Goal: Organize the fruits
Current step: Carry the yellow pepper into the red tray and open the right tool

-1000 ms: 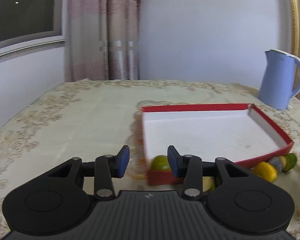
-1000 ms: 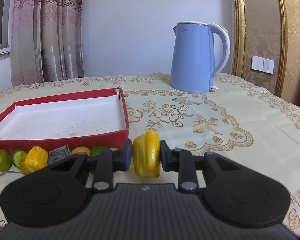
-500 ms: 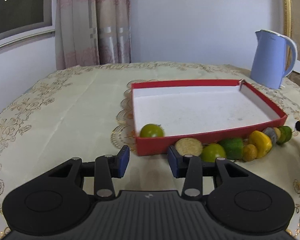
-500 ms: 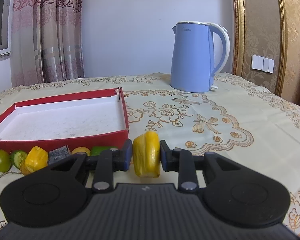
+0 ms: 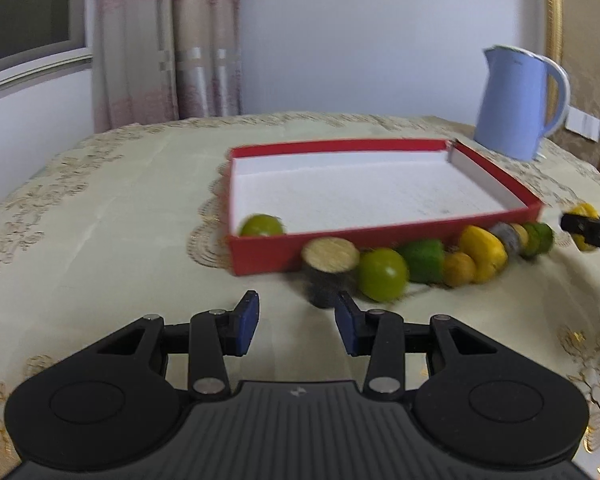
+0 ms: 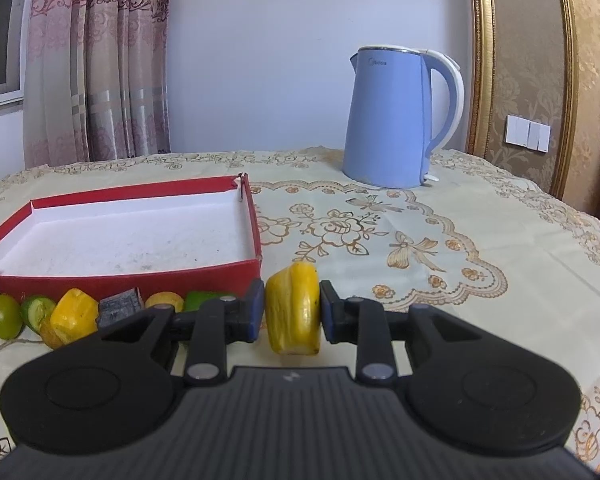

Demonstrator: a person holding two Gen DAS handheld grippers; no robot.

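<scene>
A shallow red box (image 5: 496, 169) with a white floor lies on the tablecloth, and one green lime (image 5: 261, 225) sits in its near left corner. Along its near wall outside runs a row of fruit pieces: a dark round slice with a pale top (image 5: 329, 270), a green lime (image 5: 382, 274), a green chunk (image 5: 424, 260) and yellow pieces (image 5: 482, 249). My left gripper (image 5: 296, 322) is open, empty, just short of the dark slice. My right gripper (image 6: 292, 310) is shut on a yellow fruit piece (image 6: 293, 307) beside the red box (image 6: 140, 274) at its right corner.
A blue electric kettle (image 6: 392, 118) stands behind the box to the right. Curtains (image 6: 96, 60) and a window close the far left. The cream embroidered tablecloth (image 6: 440, 240) stretches bare to the right of the box.
The left gripper has drawn back and sunk, so the box lies further off and the fruit row outside it has come into view. The right gripper holds still with the yellow piece.
</scene>
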